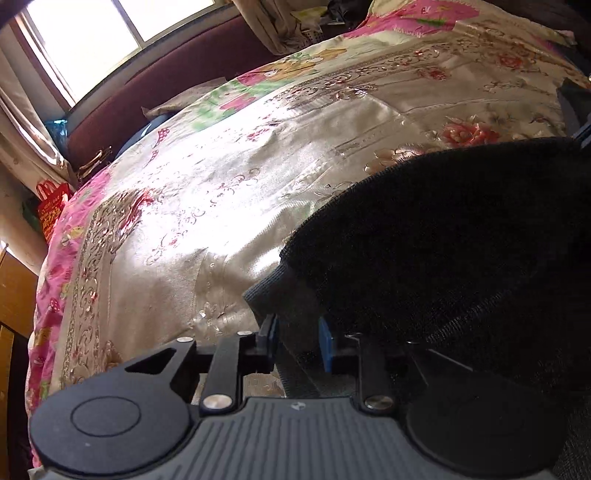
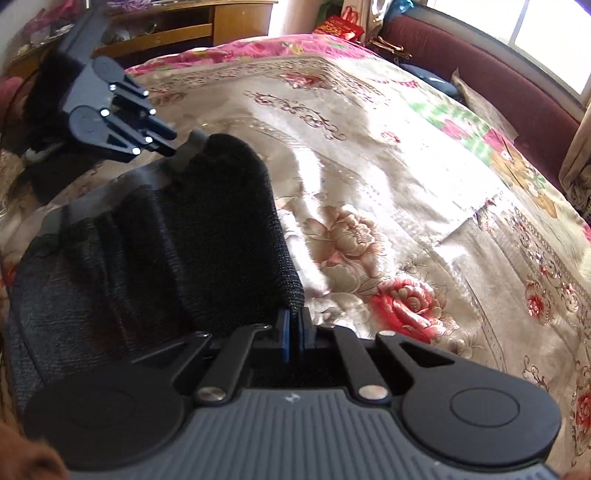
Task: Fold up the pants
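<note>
The pants [image 1: 443, 236] are dark knit cloth, held up over a floral satin bedspread [image 1: 207, 192]. My left gripper [image 1: 297, 336] is shut on one corner of the pants, a grey ribbed hem bunched between its blue pads. My right gripper [image 2: 294, 334] is shut on another corner of the pants [image 2: 207, 236], which hang in folds to its left. The left gripper also shows in the right wrist view [image 2: 181, 147] at the upper left, clamped on the far end of the same edge. The right gripper's tip shows at the right edge of the left wrist view [image 1: 580, 114].
The bedspread [image 2: 406, 184] covers a wide bed. A maroon headboard [image 1: 155, 99] and a bright window [image 1: 92, 33] lie beyond it. A wooden cabinet [image 2: 192, 26] stands past the bed's far side. A red bag [image 1: 51, 206] sits beside the bed.
</note>
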The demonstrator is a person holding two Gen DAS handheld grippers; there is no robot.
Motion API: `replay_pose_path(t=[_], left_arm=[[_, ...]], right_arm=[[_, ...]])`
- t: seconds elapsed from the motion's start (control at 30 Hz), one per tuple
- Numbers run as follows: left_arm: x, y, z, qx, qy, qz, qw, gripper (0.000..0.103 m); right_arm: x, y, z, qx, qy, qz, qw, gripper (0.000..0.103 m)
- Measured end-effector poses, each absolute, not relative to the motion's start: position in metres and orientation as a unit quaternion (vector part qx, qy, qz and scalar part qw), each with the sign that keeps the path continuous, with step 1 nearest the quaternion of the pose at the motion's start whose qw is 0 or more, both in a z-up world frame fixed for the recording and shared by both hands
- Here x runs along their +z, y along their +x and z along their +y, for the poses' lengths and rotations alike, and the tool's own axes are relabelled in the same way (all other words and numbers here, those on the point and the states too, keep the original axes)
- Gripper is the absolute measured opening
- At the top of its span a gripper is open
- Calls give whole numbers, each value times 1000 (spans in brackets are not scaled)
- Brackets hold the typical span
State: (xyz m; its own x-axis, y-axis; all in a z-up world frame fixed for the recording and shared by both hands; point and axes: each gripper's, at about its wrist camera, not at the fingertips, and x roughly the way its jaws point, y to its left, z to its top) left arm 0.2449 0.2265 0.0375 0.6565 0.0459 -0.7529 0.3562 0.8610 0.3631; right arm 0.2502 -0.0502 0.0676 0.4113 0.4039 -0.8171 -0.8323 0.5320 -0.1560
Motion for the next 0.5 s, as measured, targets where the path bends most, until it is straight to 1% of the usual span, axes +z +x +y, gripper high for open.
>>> replay_pose_path(t=[0.03,0.1,0.2,0.27,0.3,0.43,0.47,0.5], left_arm=[[38,238,222,-88,265,395,875,48],[40,223,215,-87,294,374,875,61],[42,194,203,-77,350,335,871,72],[39,176,198,-78,384,315,864,76],[37,171,195,-78,390,314,862,76],[32,178,196,-84,358,339,866,76],[32,182,197,-84,347,341,869,76],[31,186,198,-84,335,344,873,76]], right_arm=[[69,236,-51,397,-286,373,788,4],[71,202,-54,417,-293,369,777,0],[65,169,-55,443,-293,376,760,0],[58,155,-55,454,-298,375,751,0],[54,153,-54,461,-296,376,747,0],[49,182,-51,439,-273,363,775,2],[49,193,-53,438,-269,354,782,6],[49,207,-53,435,-271,352,783,8]])
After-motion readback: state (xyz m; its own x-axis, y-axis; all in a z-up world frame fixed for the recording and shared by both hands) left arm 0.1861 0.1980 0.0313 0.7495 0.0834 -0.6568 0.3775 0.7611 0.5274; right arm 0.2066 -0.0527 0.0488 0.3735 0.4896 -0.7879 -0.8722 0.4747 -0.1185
